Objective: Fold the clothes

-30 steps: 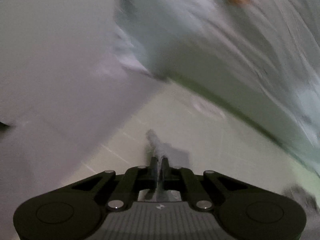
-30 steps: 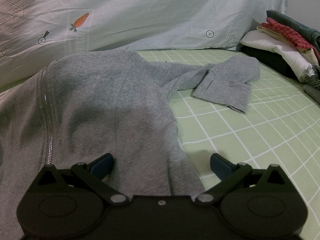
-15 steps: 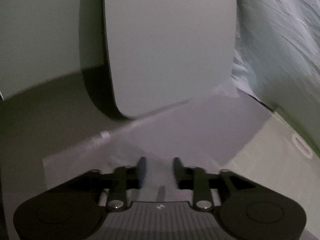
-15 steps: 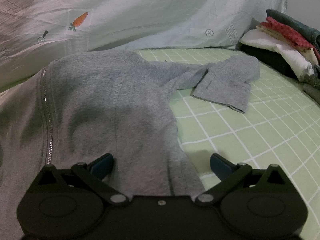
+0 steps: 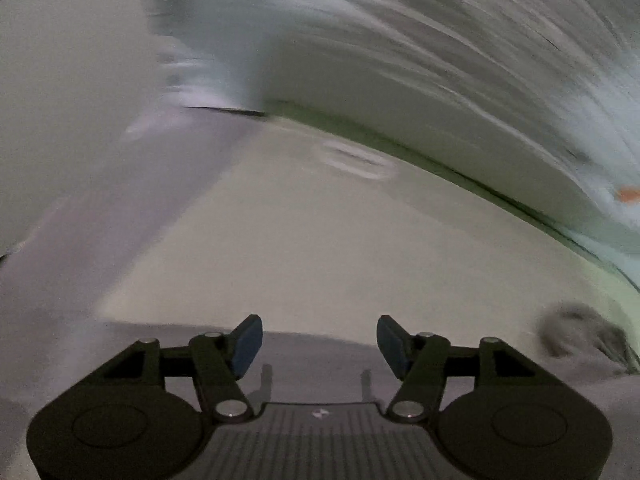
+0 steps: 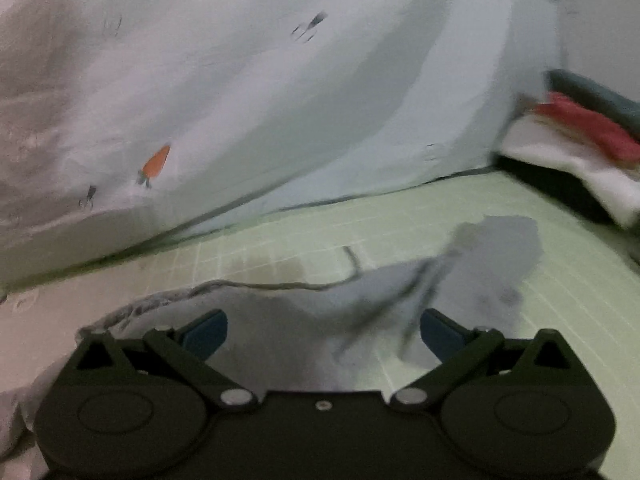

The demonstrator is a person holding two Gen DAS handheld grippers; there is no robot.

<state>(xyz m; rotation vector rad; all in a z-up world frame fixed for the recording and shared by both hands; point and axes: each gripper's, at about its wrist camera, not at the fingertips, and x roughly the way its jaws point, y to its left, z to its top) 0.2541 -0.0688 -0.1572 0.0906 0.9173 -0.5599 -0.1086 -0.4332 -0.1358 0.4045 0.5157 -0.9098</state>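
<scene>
Grey zip hoodie (image 6: 460,276) lies rumpled on green checked sheet (image 6: 540,240), near carrot-print pillow (image 6: 240,100). Left gripper (image 5: 319,344) just opened, empty; right gripper (image 6: 323,330) spread, empty. Between folds, probably; next needs fresh grasp on sleeve.

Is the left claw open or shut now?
Open. The left claw has just been opening; its blue pads stand well apart, and no cloth is pinched between them.

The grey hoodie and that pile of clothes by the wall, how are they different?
The grey hoodie is one plain grey garment; the pile of clothes shows red, white and dark layers. The grey hoodie lies spread out and rumpled on the green checked sheet; the pile of clothes is stacked. Both rest on the same bed.
</scene>
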